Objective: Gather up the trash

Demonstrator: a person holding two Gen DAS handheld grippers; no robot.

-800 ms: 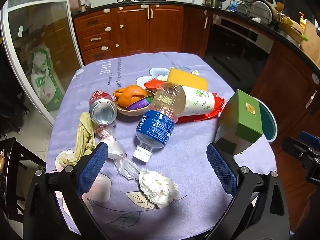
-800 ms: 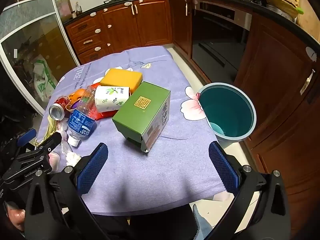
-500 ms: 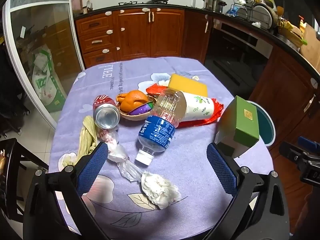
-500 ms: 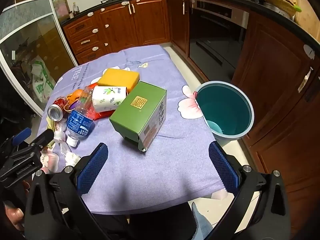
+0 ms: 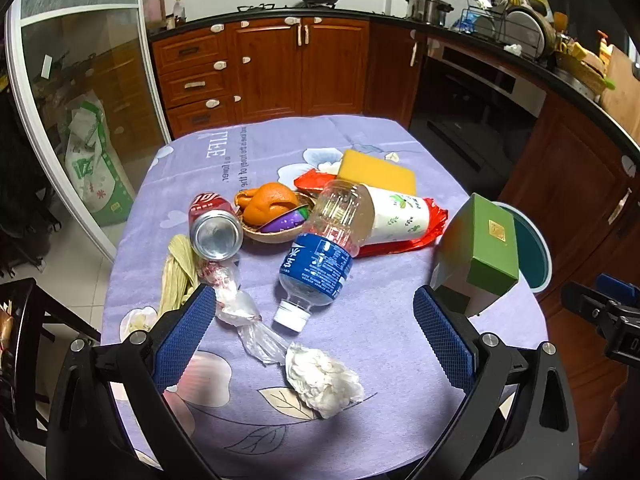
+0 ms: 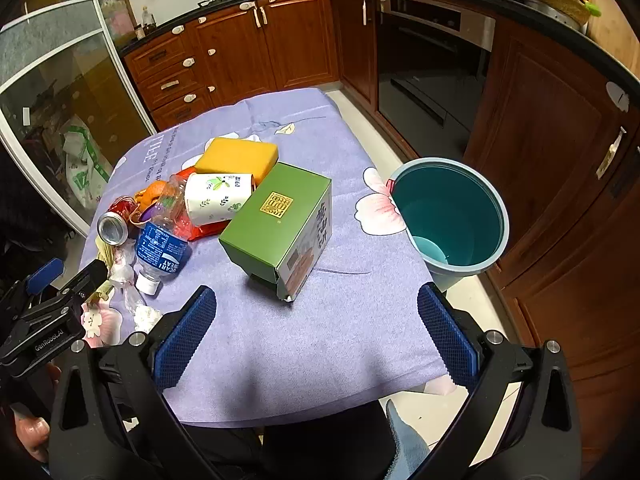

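Note:
Trash lies on a purple flowered tablecloth (image 5: 384,332): a crumpled white tissue (image 5: 322,378), a clear plastic wrapper (image 5: 244,316), a blue-labelled plastic bottle (image 5: 320,258), a red soda can (image 5: 214,226), a paper cup (image 5: 394,216) on a red wrapper (image 5: 400,242), and a green box (image 6: 280,220). A teal bin (image 6: 454,216) stands beside the table's right edge. My left gripper (image 5: 316,340) is open above the tissue and wrapper. My right gripper (image 6: 316,334) is open, in front of the green box, holding nothing.
A wooden bowl with an orange peel (image 5: 270,204) and a yellow sponge (image 5: 376,172) sit mid-table. A yellowish cloth (image 5: 176,276) lies at the left edge. Wooden kitchen cabinets (image 5: 296,68) and an oven (image 6: 432,56) stand behind. A dark chair (image 5: 24,320) is at left.
Both grippers have drawn back and lifted a little, so the table objects look slightly farther off. Both stay wide open and nothing on the table has moved.

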